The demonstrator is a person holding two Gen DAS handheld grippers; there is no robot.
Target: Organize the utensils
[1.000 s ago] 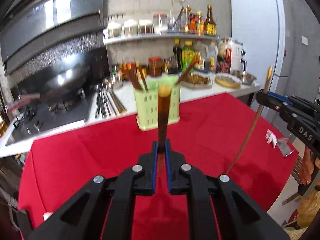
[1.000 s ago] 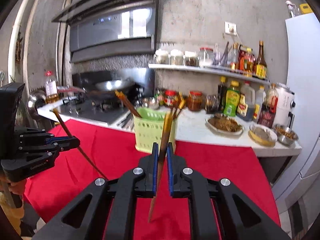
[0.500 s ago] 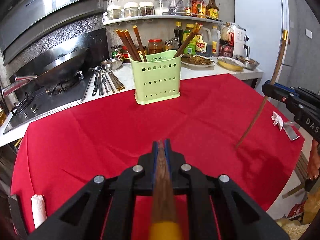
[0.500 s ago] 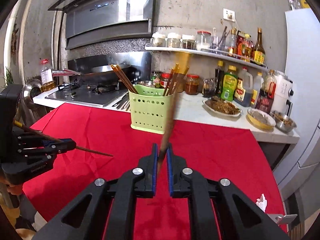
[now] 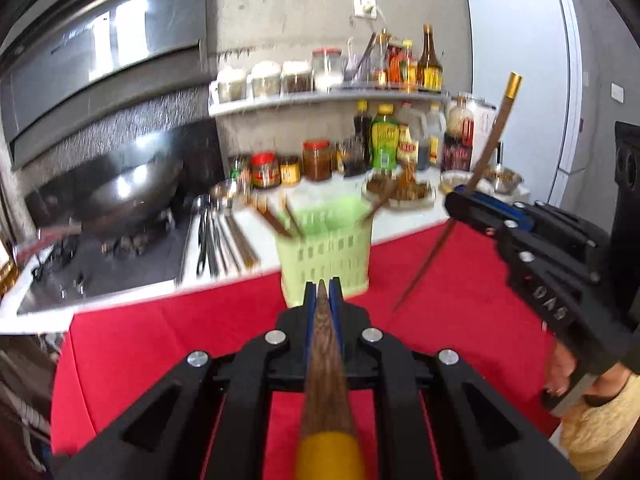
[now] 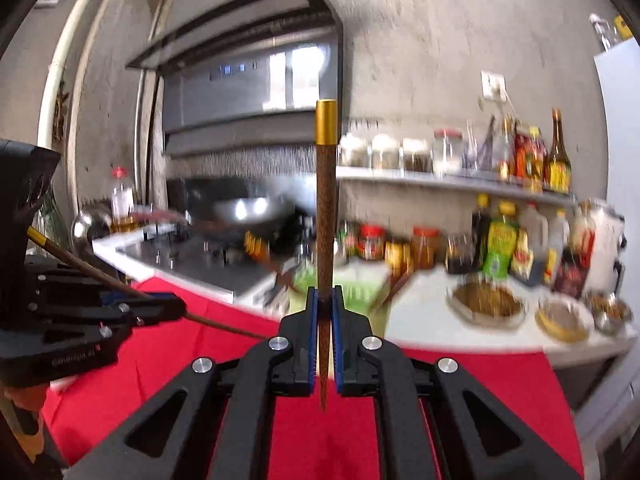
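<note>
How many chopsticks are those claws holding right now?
2: one chopstick lies along the left claw, pointing forward; the other chopstick stands upright in the right claw. More sit blurred in the green basket.

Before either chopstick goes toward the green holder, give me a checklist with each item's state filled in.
1. Left tool shut on left chopstick: ok.
2. Right tool shut on right chopstick: ok.
3. Right chopstick upright, gold cap up, tip down: ok.
4. Left chopstick tip pointing ahead toward the green holder, gold cap at the camera: ok.
5. Free slot in the holder, which already has chopsticks: cannot tell, view blurred.
6. Holder upright on the red cloth: ok.
</note>
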